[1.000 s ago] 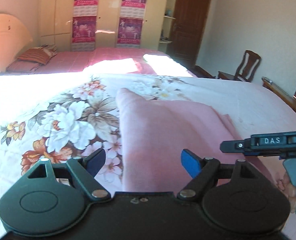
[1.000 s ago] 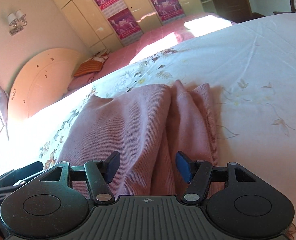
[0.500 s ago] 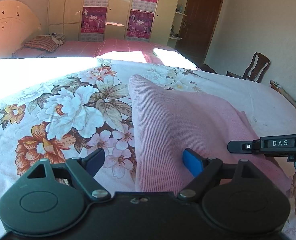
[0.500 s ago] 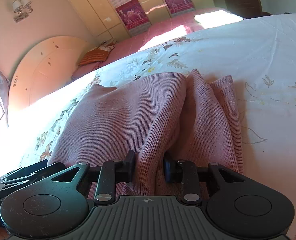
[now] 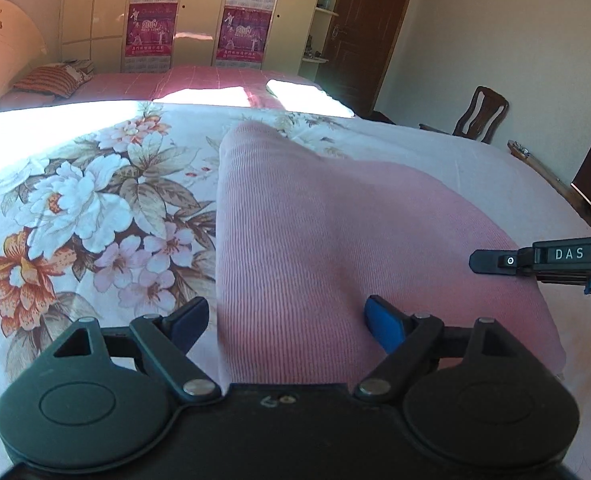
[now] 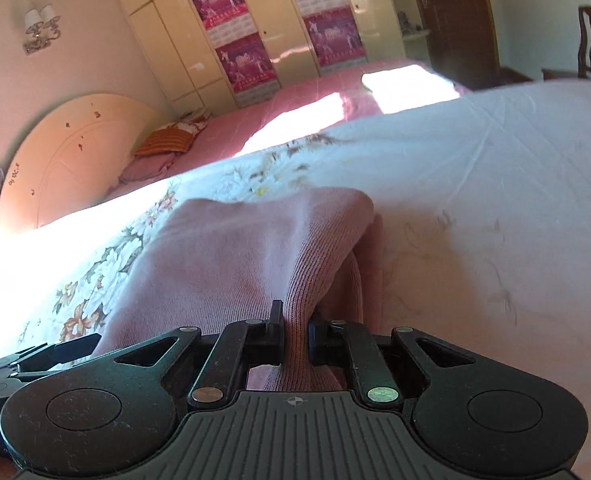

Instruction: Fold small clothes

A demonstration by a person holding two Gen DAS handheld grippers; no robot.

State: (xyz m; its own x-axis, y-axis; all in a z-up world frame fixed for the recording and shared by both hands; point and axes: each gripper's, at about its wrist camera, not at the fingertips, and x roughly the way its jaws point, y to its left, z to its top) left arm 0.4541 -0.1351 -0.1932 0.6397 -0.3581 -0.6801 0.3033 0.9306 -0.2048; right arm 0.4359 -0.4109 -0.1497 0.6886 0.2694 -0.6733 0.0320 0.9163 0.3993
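Observation:
A pink knitted garment (image 5: 335, 220) lies on the floral bedspread (image 5: 75, 208). My left gripper (image 5: 287, 320) hangs open low over the garment's near left edge; cloth lies between its blue pads (image 5: 381, 322), which do not press on it. My right gripper (image 6: 295, 320) is shut on a raised fold of the pink garment (image 6: 235, 248), which rises in a ridge from the jaws. In the left wrist view the right gripper (image 5: 535, 258) shows at the right edge with a hand below it. The left gripper (image 6: 43, 356) shows at the lower left of the right wrist view.
The bedspread (image 6: 475, 180) stretches wide and white to the right of the garment. Beyond it stands a second bed (image 5: 215, 84) with a striped pillow (image 5: 51, 78) and a rounded headboard (image 6: 67, 152). A wooden chair (image 5: 483, 116) and a dark door (image 5: 367, 28) are at the far right.
The right jaws have shut on a fold of the pink garment and drawn it up. The left gripper has sunk closer over the garment's left edge, still open.

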